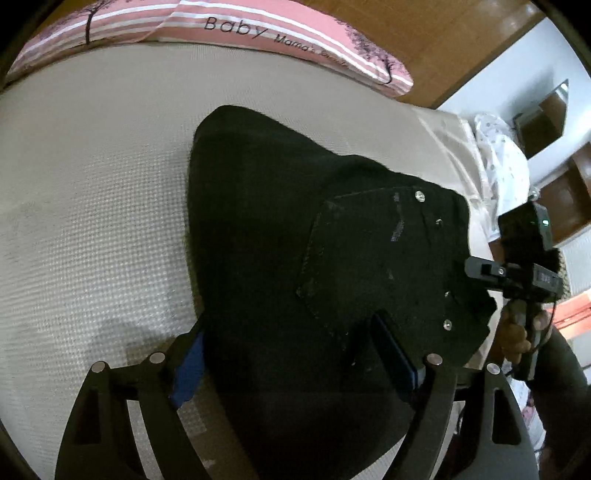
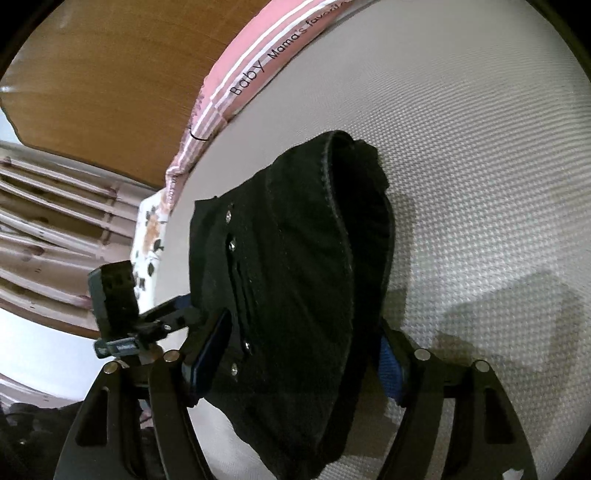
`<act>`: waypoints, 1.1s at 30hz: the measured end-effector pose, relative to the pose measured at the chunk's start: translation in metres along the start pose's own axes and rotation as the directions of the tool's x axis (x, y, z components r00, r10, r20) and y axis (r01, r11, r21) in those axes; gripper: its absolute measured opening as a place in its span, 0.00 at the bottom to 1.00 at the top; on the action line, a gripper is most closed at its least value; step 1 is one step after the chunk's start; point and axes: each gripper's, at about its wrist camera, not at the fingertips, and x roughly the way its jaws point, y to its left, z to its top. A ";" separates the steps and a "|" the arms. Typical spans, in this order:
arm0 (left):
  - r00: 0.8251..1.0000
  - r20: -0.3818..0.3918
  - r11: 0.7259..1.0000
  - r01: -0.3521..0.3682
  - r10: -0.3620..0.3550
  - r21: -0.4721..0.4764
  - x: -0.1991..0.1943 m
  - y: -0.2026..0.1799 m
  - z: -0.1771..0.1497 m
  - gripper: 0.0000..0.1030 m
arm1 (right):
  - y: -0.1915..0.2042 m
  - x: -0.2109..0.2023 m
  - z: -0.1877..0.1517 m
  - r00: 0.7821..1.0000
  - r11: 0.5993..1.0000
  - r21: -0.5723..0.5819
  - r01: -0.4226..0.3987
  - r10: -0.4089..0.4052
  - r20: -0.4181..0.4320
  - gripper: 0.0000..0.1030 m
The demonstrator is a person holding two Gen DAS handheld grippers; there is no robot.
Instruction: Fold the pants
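Observation:
The black pants (image 1: 288, 236) hang folded above the beige textured bedspread (image 1: 92, 184), back pocket and rivets facing the left wrist camera. My left gripper (image 1: 291, 354) has the cloth between its blue pads and holds it. My right gripper (image 2: 303, 350) also has the waistband part of the pants (image 2: 295, 266) between its pads and holds it up. Each gripper shows in the other's view: the right one at the pants' right edge (image 1: 517, 273), the left one at their left edge (image 2: 147, 325).
A pink striped pillow (image 1: 229, 29) printed "Baby" lies along the far edge of the bed, against a wooden headboard (image 1: 461, 40). A white dotted cloth (image 1: 506, 162) lies at the bed's right side. Curtains (image 2: 44, 221) hang beyond the bed.

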 end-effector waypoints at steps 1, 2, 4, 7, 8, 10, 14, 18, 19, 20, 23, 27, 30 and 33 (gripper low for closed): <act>1.000 0.003 1.000 0.024 -0.024 -0.018 -0.001 0.004 0.001 0.80 | -0.001 0.001 0.001 1.000 1.000 0.009 -0.014 0.014 0.002 0.69; 0.999 0.005 0.998 0.052 -0.052 -0.042 -0.002 0.008 0.003 0.80 | -0.002 0.001 0.001 1.000 1.000 0.015 -0.026 0.026 0.003 0.69; 0.993 0.018 0.987 0.120 -0.119 -0.108 -0.003 0.020 0.007 0.80 | -0.004 0.002 0.003 0.998 0.998 0.035 -0.055 0.054 0.016 0.69; 0.991 0.038 0.982 0.136 -0.132 -0.133 -0.001 0.022 0.013 0.79 | -0.001 0.007 0.006 0.998 0.998 0.049 -0.048 0.046 0.051 0.62; 0.994 0.038 0.988 0.110 -0.107 -0.112 0.000 0.018 0.015 0.79 | 0.001 0.009 0.007 0.998 0.998 0.043 -0.038 0.036 0.058 0.57; 0.997 0.043 0.995 0.066 -0.063 -0.077 0.002 0.009 0.012 0.78 | -0.002 0.010 0.008 0.997 0.998 0.058 -0.033 0.029 0.072 0.45; 0.998 0.051 1.000 -0.028 0.028 0.004 0.003 -0.001 0.006 0.66 | -0.009 0.005 0.004 0.996 0.996 0.075 -0.053 0.048 0.073 0.40; 0.998 0.053 0.999 -0.017 0.019 -0.043 -0.001 0.012 0.006 0.55 | -0.008 0.003 0.001 0.996 0.996 0.062 -0.069 0.065 0.055 0.40; 0.998 0.054 0.999 -0.009 0.012 -0.049 -0.001 0.015 0.005 0.52 | -0.010 0.002 0.000 0.996 0.995 0.062 -0.076 0.073 0.051 0.40; 0.998 0.055 0.999 -0.003 0.006 -0.051 -0.001 0.016 0.006 0.50 | -0.010 0.002 -0.001 0.996 0.995 0.058 -0.084 0.081 0.045 0.41; 0.998 0.060 0.999 -0.007 0.010 -0.050 -0.003 0.019 0.002 0.49 | -0.011 0.000 -0.003 0.995 0.995 0.041 -0.091 0.089 0.045 0.39; 0.996 0.065 0.998 -0.063 0.065 -0.029 -0.001 0.011 0.000 0.46 | -0.006 0.003 -0.005 0.995 0.996 0.055 -0.065 0.061 0.076 0.34; 0.992 0.067 0.994 -0.109 0.110 -0.021 0.000 0.004 0.001 0.41 | 0.000 0.001 -0.007 0.993 0.995 0.081 -0.057 0.048 0.105 0.30; 0.986 0.078 0.989 -0.151 0.151 -0.003 -0.002 -0.003 0.000 0.31 | 0.014 -0.001 -0.009 0.991 0.996 0.082 -0.024 0.013 0.130 0.27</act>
